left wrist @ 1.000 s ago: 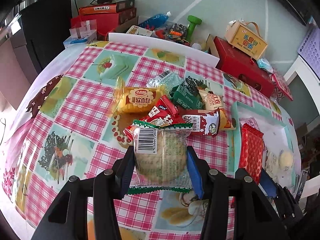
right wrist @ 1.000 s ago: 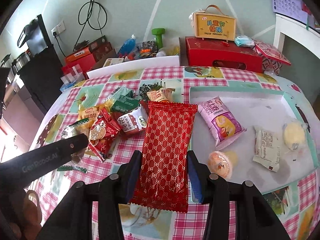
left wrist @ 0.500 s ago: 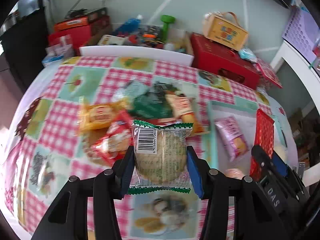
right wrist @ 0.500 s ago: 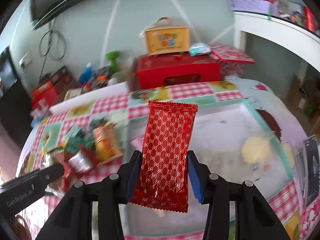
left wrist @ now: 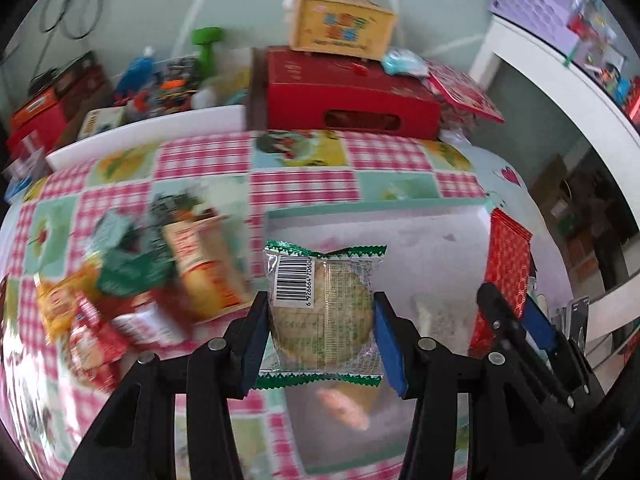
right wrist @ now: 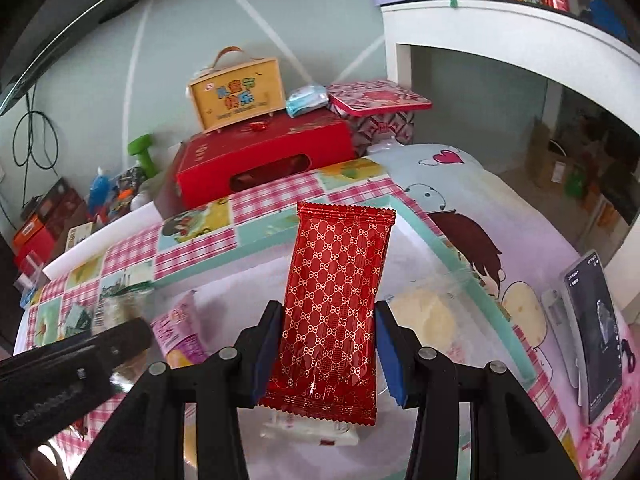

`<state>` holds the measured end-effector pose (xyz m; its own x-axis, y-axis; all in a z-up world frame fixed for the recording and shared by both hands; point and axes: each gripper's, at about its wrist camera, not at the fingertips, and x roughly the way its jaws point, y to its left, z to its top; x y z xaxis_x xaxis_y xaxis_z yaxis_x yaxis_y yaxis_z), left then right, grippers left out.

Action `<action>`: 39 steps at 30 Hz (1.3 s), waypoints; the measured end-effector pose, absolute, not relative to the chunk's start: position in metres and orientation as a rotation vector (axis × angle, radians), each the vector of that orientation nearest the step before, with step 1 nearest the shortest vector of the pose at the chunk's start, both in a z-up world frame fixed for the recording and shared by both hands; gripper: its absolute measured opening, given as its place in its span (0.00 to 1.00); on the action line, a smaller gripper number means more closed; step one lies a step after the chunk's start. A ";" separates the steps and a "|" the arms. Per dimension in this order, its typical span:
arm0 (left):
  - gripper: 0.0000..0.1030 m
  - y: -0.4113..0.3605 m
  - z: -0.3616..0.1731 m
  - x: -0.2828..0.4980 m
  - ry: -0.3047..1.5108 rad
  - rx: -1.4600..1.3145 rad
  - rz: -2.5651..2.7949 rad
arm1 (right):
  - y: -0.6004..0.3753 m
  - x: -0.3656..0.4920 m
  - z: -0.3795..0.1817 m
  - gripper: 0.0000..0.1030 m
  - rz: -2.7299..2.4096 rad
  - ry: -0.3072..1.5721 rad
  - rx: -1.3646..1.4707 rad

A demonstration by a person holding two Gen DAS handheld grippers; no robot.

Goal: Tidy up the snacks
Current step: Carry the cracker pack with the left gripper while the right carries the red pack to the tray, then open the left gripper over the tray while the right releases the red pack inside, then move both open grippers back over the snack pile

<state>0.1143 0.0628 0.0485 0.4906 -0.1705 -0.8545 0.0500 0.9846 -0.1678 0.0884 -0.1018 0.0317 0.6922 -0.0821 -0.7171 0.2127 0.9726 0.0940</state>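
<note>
Transport step: left gripper [left wrist: 322,328] jaws clamp biscuit packet [left wrist: 325,308], right gripper [right wrist: 326,350] jaws clamp red wafer pack [right wrist: 334,308], both over tray [right wrist: 448,246]; next, lower and release.

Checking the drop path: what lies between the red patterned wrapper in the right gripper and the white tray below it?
Right wrist view: a white packet lies in the tray under the red wrapper.

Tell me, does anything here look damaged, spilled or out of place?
Nothing stands out. The left gripper holds a sealed biscuit pack, the right gripper a sealed red packet, both above the white tray. No wrapper looks torn, though the snack pile is blurred.
</note>
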 end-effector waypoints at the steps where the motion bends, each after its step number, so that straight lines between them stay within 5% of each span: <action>1: 0.50 0.055 0.046 0.120 1.055 -0.120 -0.146 | -0.104 0.090 0.030 0.47 -0.170 0.793 0.179; 22: 0.59 0.039 0.031 0.149 1.084 -0.163 -0.166 | -0.109 0.096 0.020 0.47 -0.196 0.829 0.130; 27: 0.75 0.054 0.038 0.141 1.065 -0.165 -0.130 | -0.103 0.095 0.024 0.56 -0.180 0.823 0.124; 39: 0.80 0.120 0.021 0.123 1.113 -0.178 0.063 | -0.085 0.093 0.025 0.76 -0.183 0.878 0.106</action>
<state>0.1234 0.1197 0.0210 0.4420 -0.0387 -0.8962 -0.1391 0.9840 -0.1111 0.0935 -0.0850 0.0250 0.6243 -0.1159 -0.7725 0.2029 0.9791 0.0171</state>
